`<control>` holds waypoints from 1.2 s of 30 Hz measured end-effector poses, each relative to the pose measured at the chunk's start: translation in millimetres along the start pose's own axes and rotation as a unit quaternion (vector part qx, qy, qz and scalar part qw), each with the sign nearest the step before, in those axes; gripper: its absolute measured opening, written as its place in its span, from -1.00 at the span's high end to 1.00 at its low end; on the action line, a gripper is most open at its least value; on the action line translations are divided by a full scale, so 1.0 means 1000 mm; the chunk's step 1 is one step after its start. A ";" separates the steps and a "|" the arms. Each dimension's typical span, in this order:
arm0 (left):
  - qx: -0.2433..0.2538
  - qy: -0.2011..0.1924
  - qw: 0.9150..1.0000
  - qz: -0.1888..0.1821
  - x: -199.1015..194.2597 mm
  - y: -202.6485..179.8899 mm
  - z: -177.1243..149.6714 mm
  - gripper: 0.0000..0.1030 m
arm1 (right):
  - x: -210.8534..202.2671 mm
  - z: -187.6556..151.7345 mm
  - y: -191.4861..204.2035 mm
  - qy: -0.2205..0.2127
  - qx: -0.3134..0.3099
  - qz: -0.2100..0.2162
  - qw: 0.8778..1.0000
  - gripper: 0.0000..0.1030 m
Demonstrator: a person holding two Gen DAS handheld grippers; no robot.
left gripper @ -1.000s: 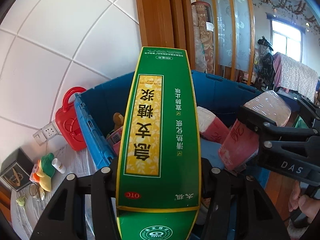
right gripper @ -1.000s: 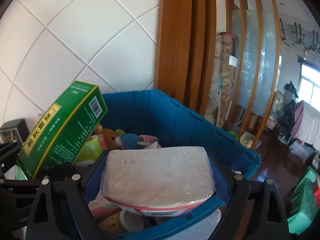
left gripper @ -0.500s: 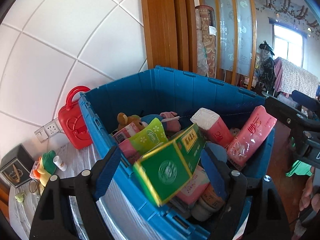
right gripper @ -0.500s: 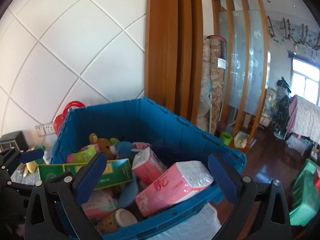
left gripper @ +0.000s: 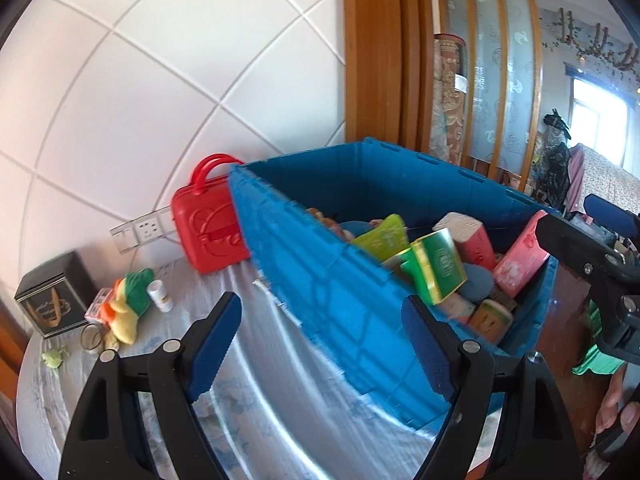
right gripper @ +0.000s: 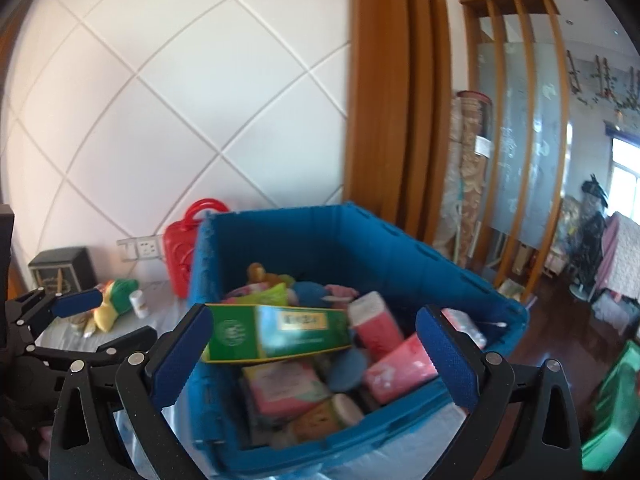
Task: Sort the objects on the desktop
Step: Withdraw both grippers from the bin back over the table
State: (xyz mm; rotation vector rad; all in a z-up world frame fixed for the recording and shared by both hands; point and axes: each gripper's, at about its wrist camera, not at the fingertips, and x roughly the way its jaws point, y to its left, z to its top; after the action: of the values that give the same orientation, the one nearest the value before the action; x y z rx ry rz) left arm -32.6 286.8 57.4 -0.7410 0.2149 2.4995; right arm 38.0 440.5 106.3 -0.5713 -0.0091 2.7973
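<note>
While I hold both tools empty, stock reads: blue bin (right gripper: 400, 256), centre frame, on the table (left gripper: 272, 384); green box (right gripper: 276, 332) lying atop its contents; pink tissue pack (right gripper: 400, 368) at lower right inside. My left gripper (left gripper: 320, 344) is spread wide; my right gripper (right gripper: 312, 356) is likewise parted.

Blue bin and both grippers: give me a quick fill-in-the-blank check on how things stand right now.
1. The green box lies inside the ____ bin.
2. The left gripper is ____, holding nothing.
3. The red case stands ____ the bin, by the wall.
4. The small white bottle stands on the ____.

Missing words: blue; open; outside; table
</note>
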 end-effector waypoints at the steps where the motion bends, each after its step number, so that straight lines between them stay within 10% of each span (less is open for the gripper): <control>1: -0.004 0.000 1.000 0.003 -0.003 0.009 -0.003 -0.60 | -0.001 0.000 0.010 0.000 -0.002 0.006 1.000 -1.00; 17: -0.089 0.033 0.991 0.094 -0.034 0.198 -0.069 -0.60 | 0.027 -0.006 0.189 0.036 -0.047 0.119 0.991 -1.00; 36: -0.227 0.161 0.940 0.198 0.089 0.443 -0.169 -0.60 | 0.241 -0.046 0.355 0.193 -0.084 0.204 0.956 -1.00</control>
State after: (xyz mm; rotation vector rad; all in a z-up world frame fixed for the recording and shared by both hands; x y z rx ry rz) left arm -249.9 -101.1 -130.9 -1.4217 -0.1241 2.8277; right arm -254.2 164.3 -50.8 -1.2876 -0.0535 3.0339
